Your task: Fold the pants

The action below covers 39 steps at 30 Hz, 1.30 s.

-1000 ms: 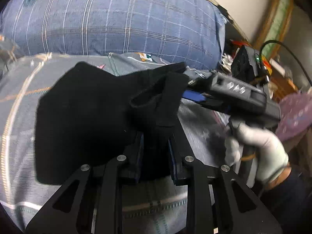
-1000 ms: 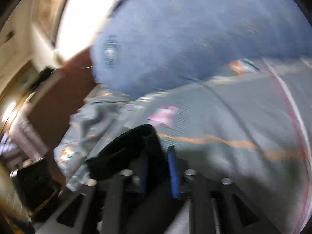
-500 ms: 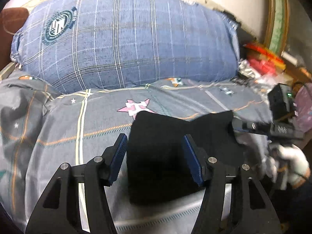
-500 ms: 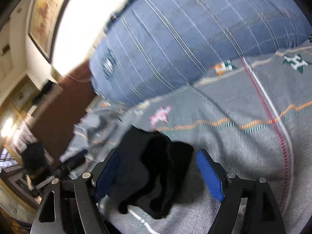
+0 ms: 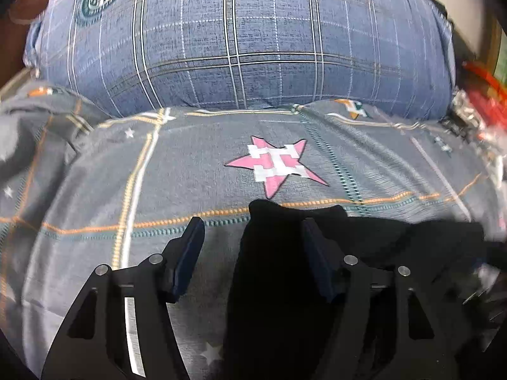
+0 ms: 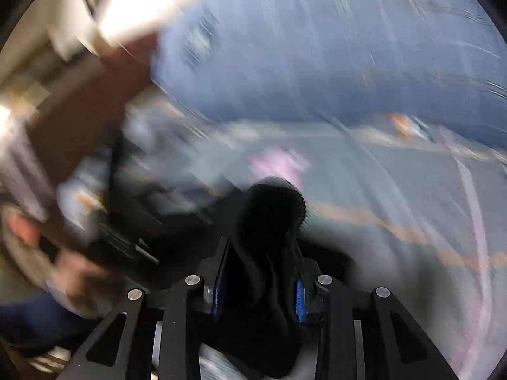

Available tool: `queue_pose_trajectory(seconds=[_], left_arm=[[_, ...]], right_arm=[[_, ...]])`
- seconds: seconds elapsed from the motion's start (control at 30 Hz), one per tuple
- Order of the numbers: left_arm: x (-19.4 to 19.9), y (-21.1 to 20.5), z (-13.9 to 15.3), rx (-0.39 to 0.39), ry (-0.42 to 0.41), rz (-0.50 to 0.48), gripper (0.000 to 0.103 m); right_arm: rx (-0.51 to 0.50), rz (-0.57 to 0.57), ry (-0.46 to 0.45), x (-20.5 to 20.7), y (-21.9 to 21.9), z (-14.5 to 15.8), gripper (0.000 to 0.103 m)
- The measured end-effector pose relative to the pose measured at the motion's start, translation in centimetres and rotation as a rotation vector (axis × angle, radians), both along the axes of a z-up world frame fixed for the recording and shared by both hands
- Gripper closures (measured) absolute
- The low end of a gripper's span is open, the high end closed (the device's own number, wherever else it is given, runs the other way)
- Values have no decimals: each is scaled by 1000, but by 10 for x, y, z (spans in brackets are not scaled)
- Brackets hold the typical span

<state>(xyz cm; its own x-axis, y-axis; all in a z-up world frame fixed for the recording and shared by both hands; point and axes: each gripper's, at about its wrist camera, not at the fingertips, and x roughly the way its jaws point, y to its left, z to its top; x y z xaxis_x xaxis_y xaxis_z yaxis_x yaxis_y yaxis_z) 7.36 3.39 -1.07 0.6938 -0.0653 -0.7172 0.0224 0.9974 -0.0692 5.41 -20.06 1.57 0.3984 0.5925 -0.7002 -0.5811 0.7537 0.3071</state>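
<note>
Black pants (image 5: 285, 285) soft, limp, light, best pinched at a folded edge; left tool (image 5: 253, 247) wide, jaws just opening, unpressed; right tool (image 6: 259, 281) just closing, clamped on bunched cloth.

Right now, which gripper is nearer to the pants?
Right. The right gripper is closed on the pants; the left gripper stands open over their edge.

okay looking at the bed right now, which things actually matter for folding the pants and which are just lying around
Part of the job:
black pants, lying on the bedspread
left gripper, jaws open, just opened further
right gripper, jaws just closed further, pinching a bunch of the pants

Just lying about:
blue plaid pillow
red clutter at the bed's far edge, too blurred to identify
</note>
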Motion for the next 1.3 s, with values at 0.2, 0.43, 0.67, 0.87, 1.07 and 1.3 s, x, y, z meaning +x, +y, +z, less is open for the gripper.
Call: queue_pose_trajectory(seconds=[0.2,0.43,0.67,0.87,1.07,1.3], left_arm=[[-14,7,6,-78,-14,41,39],[-41,7,23,-53,-62,88,39],[-51,0,20,-33,-65,83,39],[-36,-2,7,-49,-37,59,39],[-40,-7,9,-20,-55,71,39],[-48,-8,11,2,-68,71,39]], right_arm=[[14,-95,5,-36,-39,-8,71],[92,34,-193,-67,-9,54,70],[61,101,-169,-39,37,28,70],[37,8,-113,-25,16,-8,69],[17,16,-128,-40,18,5,58],[-16,65,-121,-61,24,4,55]])
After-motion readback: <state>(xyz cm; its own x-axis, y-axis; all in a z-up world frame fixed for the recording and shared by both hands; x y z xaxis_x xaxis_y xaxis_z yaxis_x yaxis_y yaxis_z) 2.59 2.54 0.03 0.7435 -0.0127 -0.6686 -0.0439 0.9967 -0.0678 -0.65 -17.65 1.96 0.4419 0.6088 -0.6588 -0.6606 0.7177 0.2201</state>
